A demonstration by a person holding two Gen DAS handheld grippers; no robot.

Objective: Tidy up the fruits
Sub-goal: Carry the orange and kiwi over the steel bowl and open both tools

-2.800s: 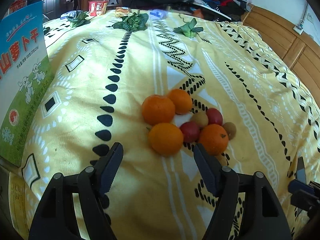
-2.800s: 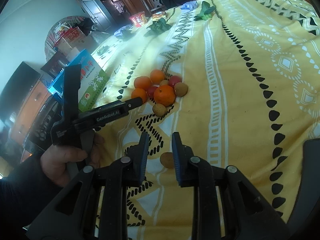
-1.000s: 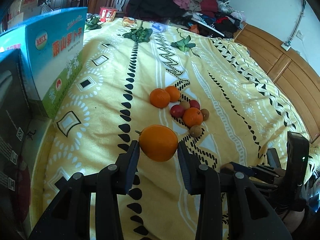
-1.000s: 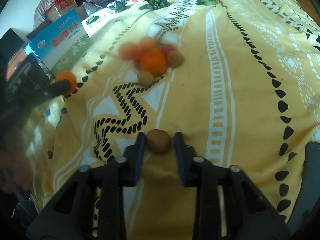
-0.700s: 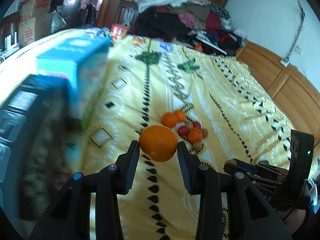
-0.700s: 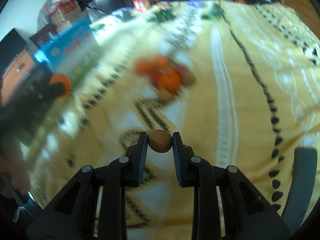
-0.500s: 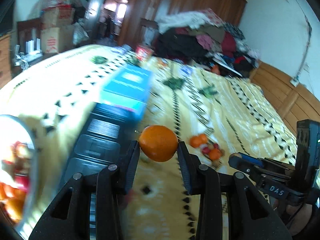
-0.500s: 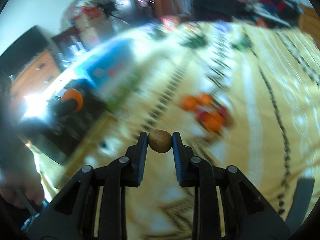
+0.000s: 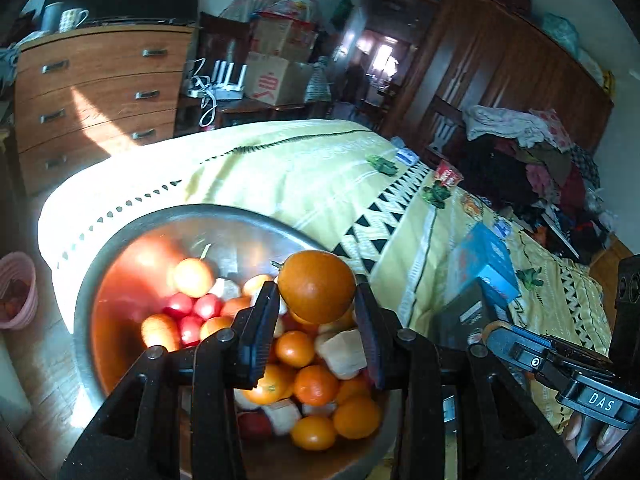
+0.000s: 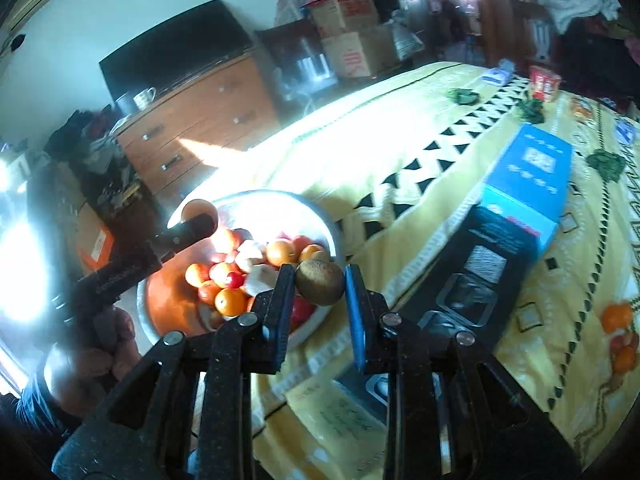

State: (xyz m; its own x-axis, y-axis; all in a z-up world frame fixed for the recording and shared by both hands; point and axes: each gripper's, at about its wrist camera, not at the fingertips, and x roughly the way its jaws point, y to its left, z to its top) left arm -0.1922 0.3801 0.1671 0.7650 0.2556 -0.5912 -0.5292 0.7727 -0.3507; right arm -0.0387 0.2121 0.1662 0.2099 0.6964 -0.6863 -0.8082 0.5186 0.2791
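Jaws of the left gripper (image 9: 316,312) clench an orange (image 9: 316,286) directly above the metal bowl (image 9: 120,240); the right gripper (image 10: 318,300), grasping a kiwi (image 10: 320,282), has the bowl at ten o'clock.

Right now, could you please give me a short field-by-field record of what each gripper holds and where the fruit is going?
left gripper: shut on the orange, above the bowl
right gripper: shut on the kiwi, near the bowl's rim
bowl: metal, already holds oranges, red fruits and pale pieces
left on bedspread: small fruit cluster
beside bowl: blue box
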